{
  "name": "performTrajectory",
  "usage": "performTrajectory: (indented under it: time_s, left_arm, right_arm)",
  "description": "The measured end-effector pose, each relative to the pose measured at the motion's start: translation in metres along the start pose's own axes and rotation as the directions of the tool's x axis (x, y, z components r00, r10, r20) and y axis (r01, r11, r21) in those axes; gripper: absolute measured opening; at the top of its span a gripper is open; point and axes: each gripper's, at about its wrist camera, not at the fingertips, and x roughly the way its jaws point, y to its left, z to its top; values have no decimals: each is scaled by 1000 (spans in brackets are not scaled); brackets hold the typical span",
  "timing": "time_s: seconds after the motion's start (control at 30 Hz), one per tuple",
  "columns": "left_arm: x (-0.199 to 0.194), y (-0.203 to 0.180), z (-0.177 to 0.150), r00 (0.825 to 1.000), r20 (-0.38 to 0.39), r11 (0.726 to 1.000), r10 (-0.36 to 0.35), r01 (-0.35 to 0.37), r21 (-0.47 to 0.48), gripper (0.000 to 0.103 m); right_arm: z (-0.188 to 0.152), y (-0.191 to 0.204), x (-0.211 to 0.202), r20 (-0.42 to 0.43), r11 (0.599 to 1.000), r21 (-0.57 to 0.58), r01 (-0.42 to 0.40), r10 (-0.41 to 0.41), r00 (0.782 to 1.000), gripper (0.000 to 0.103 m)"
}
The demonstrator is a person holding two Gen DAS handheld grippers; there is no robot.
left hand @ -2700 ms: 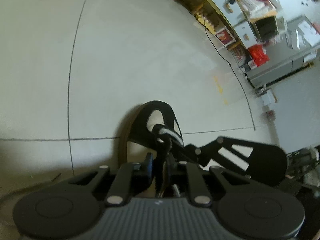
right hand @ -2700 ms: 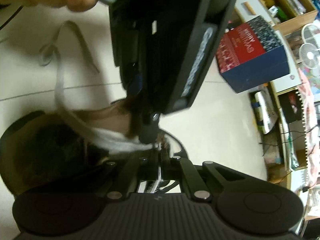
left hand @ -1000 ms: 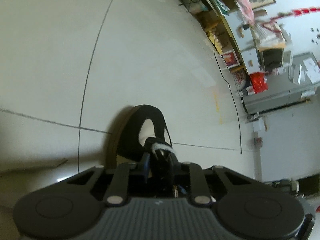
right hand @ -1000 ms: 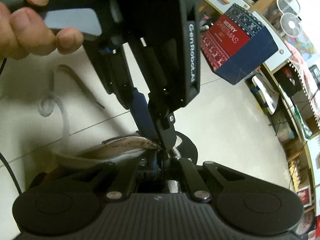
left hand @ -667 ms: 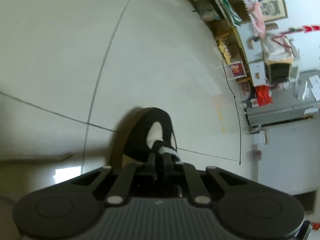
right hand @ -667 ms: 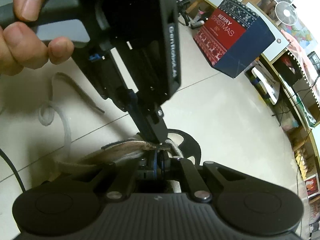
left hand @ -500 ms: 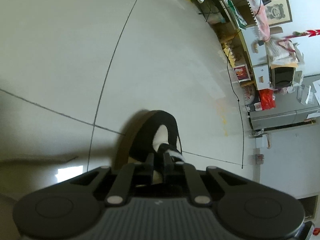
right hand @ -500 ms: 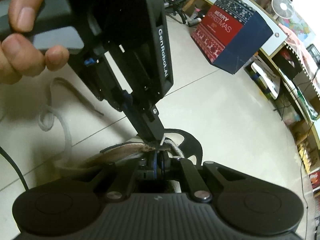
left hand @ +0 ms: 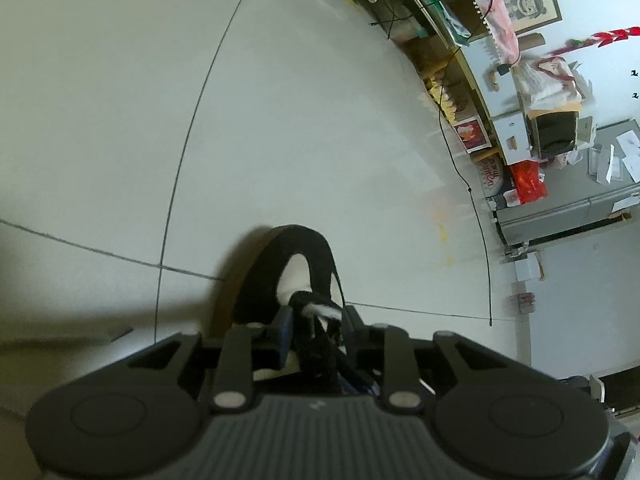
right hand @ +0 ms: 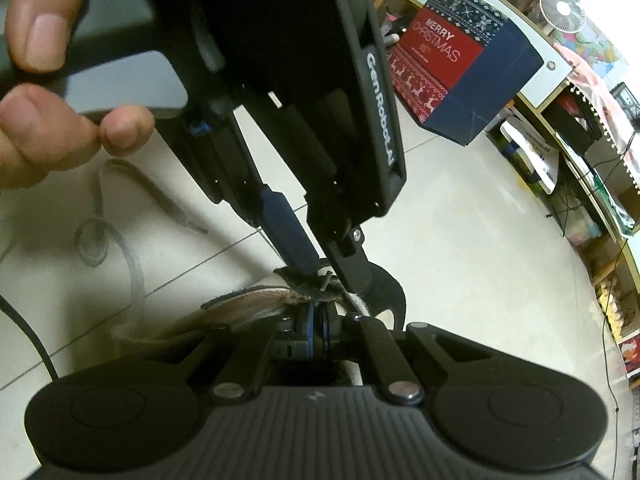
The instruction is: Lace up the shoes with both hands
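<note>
Shoe [left hand: 304,264] mostly hidden; left tongs [left hand: 316,320] opening around lace [left hand: 320,309], right tongs [right hand: 316,322] clenched.

We are looking at a lived-in home room: pale tiled floor [left hand: 280,120], a Christmas gift bag [right hand: 460,68], cluttered low shelves [left hand: 452,92], a framed picture [left hand: 528,0], two small fans [right hand: 560,4] and a grey cabinet [left hand: 568,212].

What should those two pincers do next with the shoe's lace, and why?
Probably the left gripper should close again on the lace tip. Its jaws are opening right over the black shoe, with the white lace between them, while the right gripper is shut at the eyelet edge, steadying it. A firm regrip would let the lace be pulled through.
</note>
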Motion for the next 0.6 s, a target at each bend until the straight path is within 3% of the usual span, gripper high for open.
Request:
performTrajectory:
  time_s: [0.13,0.17,0.2,0.3,0.37,0.43,0.6]
  left_arm:
    - [0,-3,-1,999,9,999,34,-34,25,18]
    - [0,-3,-1,999,12,998,48,-48,33,8]
    - [0,-3,-1,998,15,998,56,-57,39,5]
    - [-2,-9,-2,997,26,995,70,-72,68,3]
    - [-4,-18,-3,994,42,988,98,-103,117,3]
    - [-9,-23,-4,990,65,981,122,-130,143,2]
    - [-22,-28,-3,980,103,967,167,-183,175,2]
  right_arm:
    - [0,0,-1,0,1000,-6,4,-4,1000,5]
    - [1,0,-1,-2,1000,-1,4,-4,1000,5]
    - [1,0,-1,-3,1000,3,4,-4,1000,5]
    - [0,0,-2,-3,1000,-5,3,-3,1000,8]
    - [0,0,-6,1,1000,-10,22,-22,1000,29]
    - [-2,-2,-12,9,999,2,47,-47,999,41]
    - [-15,-7,-30,-15,995,69,77,-76,997,41]
